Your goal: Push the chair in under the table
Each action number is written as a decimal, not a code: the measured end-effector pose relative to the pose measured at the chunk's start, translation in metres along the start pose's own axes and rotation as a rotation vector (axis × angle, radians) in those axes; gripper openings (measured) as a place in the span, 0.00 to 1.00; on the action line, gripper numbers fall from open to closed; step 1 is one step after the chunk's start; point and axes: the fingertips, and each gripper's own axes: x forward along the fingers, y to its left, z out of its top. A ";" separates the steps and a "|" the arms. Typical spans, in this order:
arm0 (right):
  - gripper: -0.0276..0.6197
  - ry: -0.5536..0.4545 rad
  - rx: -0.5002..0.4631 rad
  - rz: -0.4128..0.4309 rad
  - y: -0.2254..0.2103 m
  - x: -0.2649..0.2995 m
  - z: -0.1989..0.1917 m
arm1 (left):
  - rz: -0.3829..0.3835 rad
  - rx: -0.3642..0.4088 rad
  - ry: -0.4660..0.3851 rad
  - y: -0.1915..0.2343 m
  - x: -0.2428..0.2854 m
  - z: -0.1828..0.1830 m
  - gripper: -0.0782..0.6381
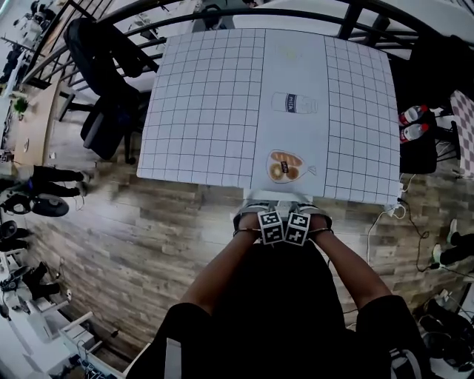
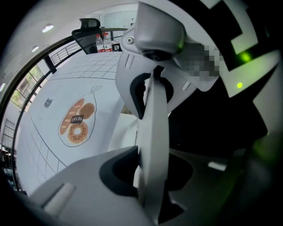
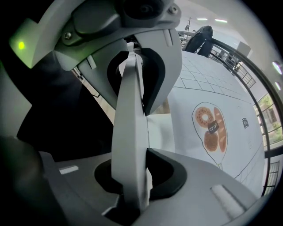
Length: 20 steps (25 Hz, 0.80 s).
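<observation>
The chair's pale backrest (image 1: 280, 203) shows just below the front edge of the table (image 1: 207, 111), which is covered by a white grid cloth; the seat is hidden under the table. Both grippers point steeply down on the backrest's top rim, side by side. My left gripper (image 1: 271, 222) is shut on the thin white rim (image 2: 154, 101), which runs straight through its jaws (image 2: 148, 132). My right gripper (image 1: 298, 223) clamps the same rim (image 3: 129, 88) in its jaws (image 3: 130, 132). The person's arms reach forward from the bottom of the head view.
The cloth carries a bread drawing (image 1: 284, 166) near the front edge and a bottle drawing (image 1: 293, 103) further back. A black office chair (image 1: 104, 74) stands left of the table. Red-and-white shoes (image 1: 412, 122) and cables (image 1: 385, 215) lie at the right. A dark railing (image 1: 222, 15) runs behind.
</observation>
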 end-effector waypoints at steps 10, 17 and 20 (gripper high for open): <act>0.17 -0.024 0.001 -0.012 -0.037 0.002 0.007 | -0.004 -0.015 0.021 0.038 0.000 -0.002 0.25; 0.17 -0.044 0.021 -0.026 -0.061 -0.001 0.017 | 0.018 -0.039 0.024 0.065 -0.007 -0.008 0.25; 0.17 -0.055 0.039 -0.026 -0.070 -0.002 0.023 | 0.015 -0.034 0.030 0.076 -0.010 -0.011 0.26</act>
